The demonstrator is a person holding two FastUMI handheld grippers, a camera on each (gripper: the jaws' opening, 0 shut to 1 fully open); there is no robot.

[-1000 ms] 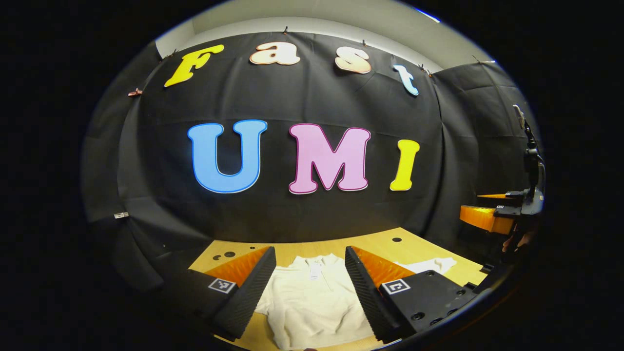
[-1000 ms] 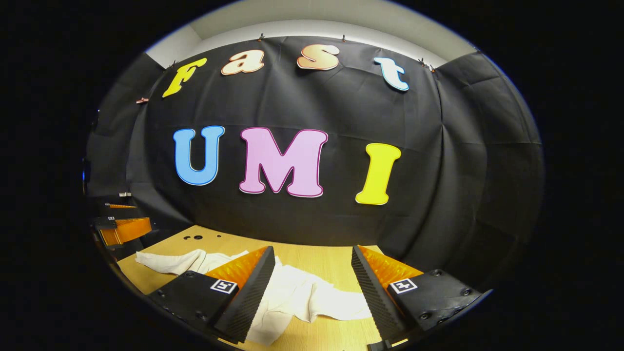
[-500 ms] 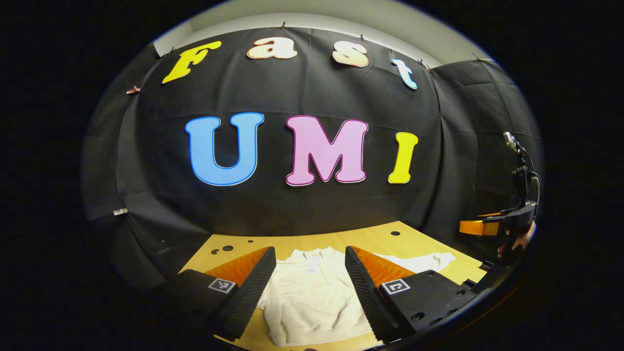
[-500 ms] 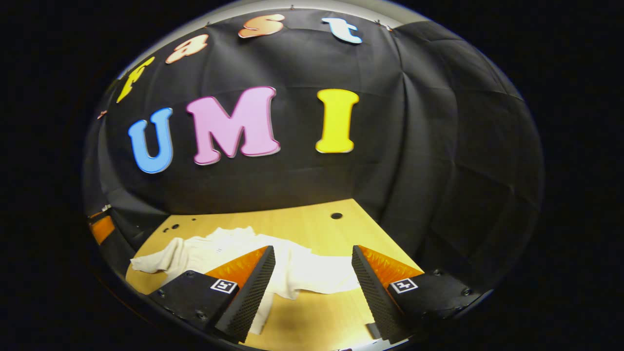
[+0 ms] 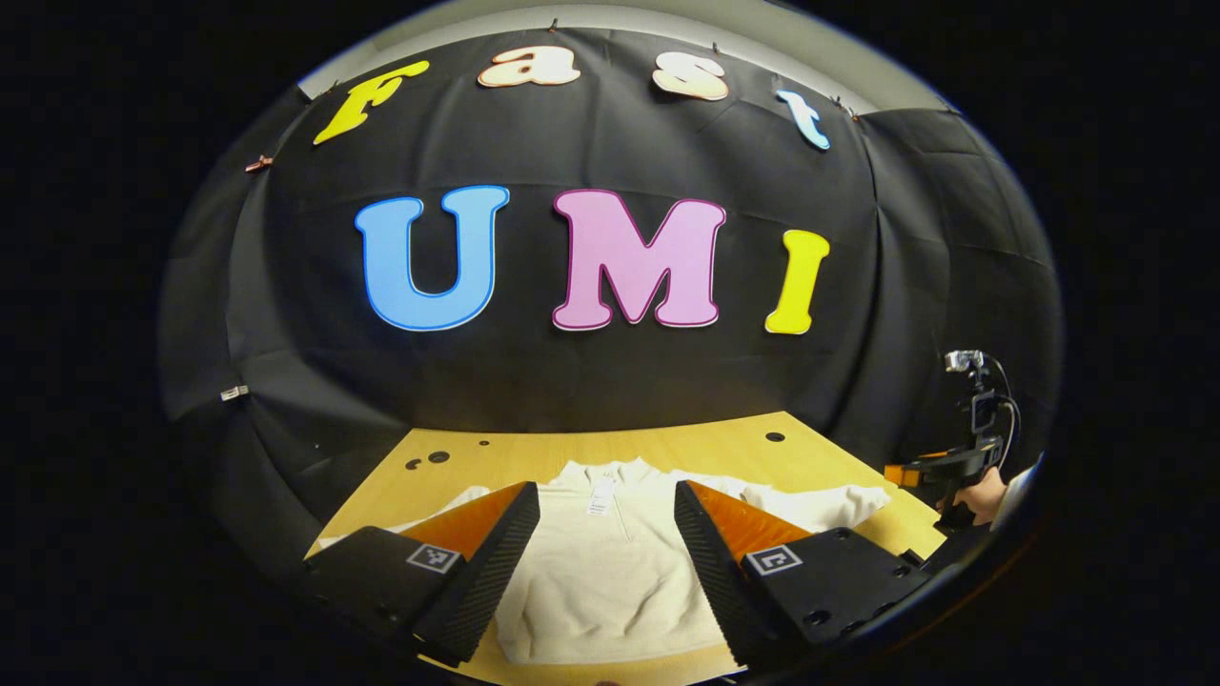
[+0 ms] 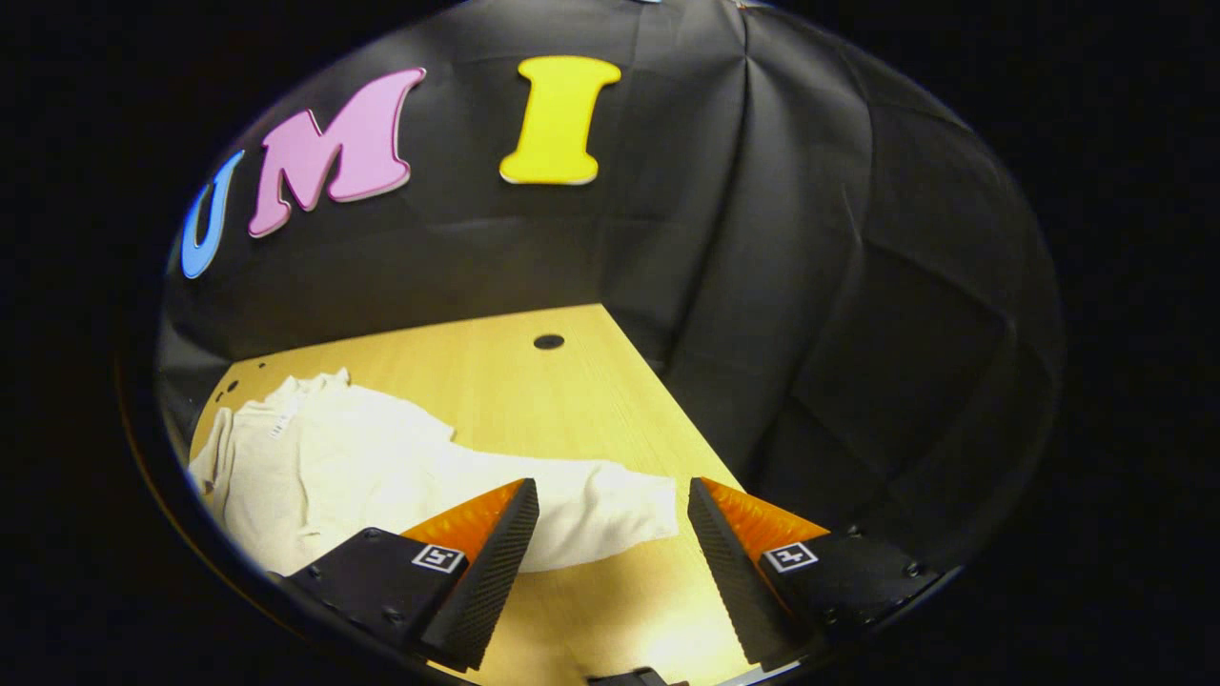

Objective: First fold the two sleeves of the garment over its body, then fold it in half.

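garment: cream top [image 5: 610, 572] lying flat on the wooden tabletop [image 5: 705, 453], front up, nothing folded yet as far as I can see

which way it points: collar with its little tag [image 5: 600, 495] faces the black wall, hem sits at the near edge, so the long axis of the body runs from near edge to wall

sleeves: both stretched out sideways, roughly across the body's axis. The right sleeve [image 6: 572, 500] reaches out toward the right side of the tabletop and its cuff lies between the right gripper's fingers in the right gripper view. The left sleeve [image 5: 448, 503] just peeks out behind a finger in the left gripper view

left gripper: [image 5: 607, 562] hanging above the body of the garment, fingers spread wide, holding nothing

right gripper: [image 6: 610, 562] over the sleeve's cuff end, fingers wide apart too, not gripping anything. Can't tell if they touch the cloth. You can also spot it off at the right edge of the left gripper view [image 5: 929, 469], with a hand [image 5: 982, 495] holding it

containers: didn't see any, just a few dark holes [image 6: 548, 341] in the tabletop
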